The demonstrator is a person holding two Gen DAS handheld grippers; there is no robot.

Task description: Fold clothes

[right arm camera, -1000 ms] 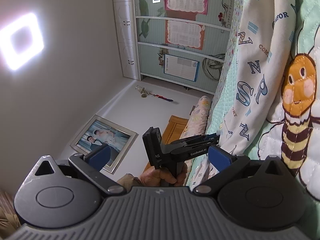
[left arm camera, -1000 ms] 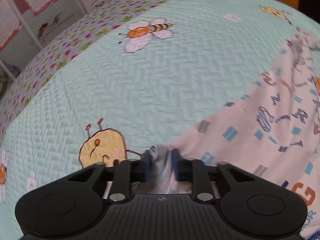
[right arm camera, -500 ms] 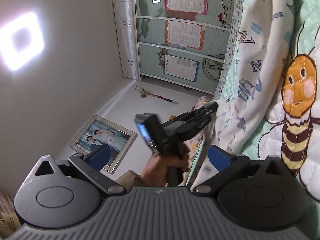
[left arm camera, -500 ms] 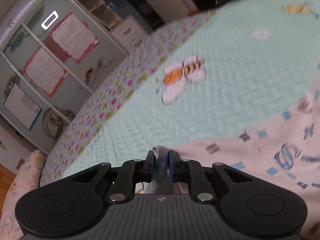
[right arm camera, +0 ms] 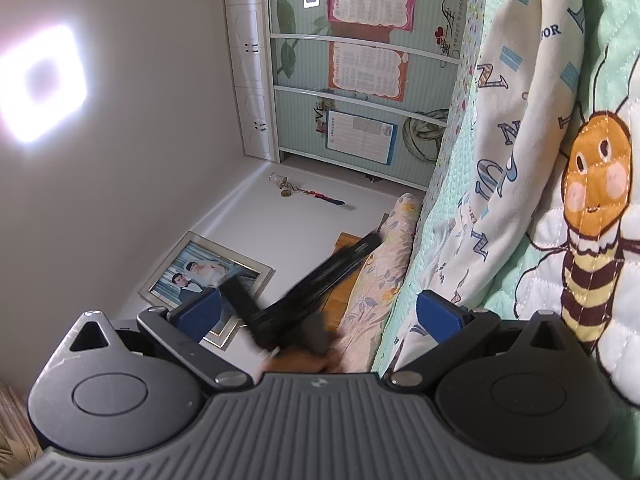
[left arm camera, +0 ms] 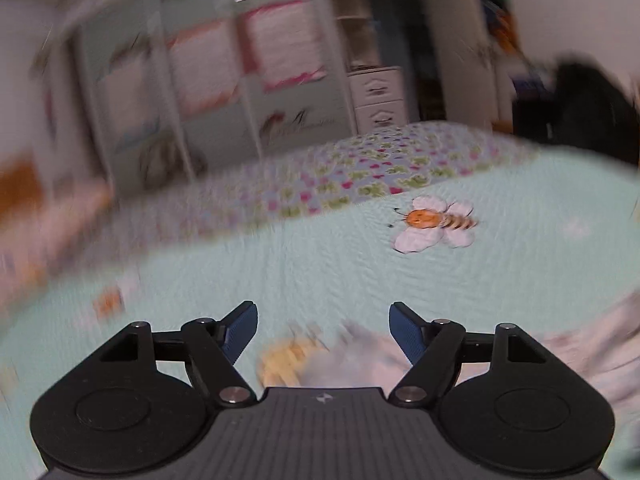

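A bedroom: a mint quilted bedspread point(left arm camera: 320, 264) stitched with bees covers the bed, with glass-fronted wardrobe doors point(right arm camera: 360, 80) at the far wall. The left gripper point(left arm camera: 323, 330) has just been opening; its jaws stand wide with nothing between the pads, above the blurred pale cloth. The right gripper point(right arm camera: 318, 312) also gapes empty. The letter-printed garment point(right arm camera: 516, 128) lies spread on the quilt. It looks light, limp and thin, likely to sag and slide, so a pinch at a corner or hem seems best.
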